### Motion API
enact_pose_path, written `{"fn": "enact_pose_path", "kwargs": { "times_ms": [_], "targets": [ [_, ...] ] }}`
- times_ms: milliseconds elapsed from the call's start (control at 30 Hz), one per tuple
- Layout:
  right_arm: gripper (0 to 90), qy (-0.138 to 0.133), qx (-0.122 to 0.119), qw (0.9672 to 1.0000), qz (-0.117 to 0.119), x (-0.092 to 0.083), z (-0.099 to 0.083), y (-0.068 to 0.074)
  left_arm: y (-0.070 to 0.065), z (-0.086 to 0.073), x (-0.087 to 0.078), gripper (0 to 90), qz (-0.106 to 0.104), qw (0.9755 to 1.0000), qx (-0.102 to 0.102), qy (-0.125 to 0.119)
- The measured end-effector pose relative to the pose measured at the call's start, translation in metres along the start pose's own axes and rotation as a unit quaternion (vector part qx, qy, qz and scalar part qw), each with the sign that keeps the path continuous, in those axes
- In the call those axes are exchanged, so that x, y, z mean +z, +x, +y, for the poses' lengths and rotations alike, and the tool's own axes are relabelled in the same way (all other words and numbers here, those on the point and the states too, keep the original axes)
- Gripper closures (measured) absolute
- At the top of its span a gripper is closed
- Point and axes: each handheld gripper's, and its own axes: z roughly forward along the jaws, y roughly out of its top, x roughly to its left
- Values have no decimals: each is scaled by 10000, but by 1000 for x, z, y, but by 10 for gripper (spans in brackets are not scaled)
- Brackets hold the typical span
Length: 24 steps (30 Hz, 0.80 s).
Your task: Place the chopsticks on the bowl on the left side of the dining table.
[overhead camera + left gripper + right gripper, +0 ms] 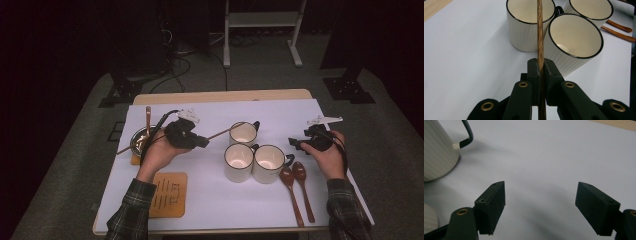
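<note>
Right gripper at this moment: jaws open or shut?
Open. In the right gripper view the right gripper has its two black jaws standing wide apart over the bare white table cover, nothing between them.

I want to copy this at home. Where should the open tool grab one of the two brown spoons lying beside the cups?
Probably the thin handle of the outer spoon, about halfway along, coming straight down from above. It lies flat on the white table, and its outer side is free; the inner spoon lies close beside it. The right tool stands open, nothing between its jaws.
</note>
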Motion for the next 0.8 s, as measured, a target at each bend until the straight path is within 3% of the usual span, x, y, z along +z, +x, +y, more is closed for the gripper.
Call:
{"fn": "enact_pose_path", "kwargs": {
  "times_ms": [467, 800],
  "targets": [
    [206, 183, 181, 9996, -91, 14, -11, -2, 10, -7, -6, 846, 127, 9999, -46, -29],
    [197, 225, 135, 9993, -278, 23, -16, -1, 16, -11, -7, 846, 183, 9998, -79, 5]
  ]
}}
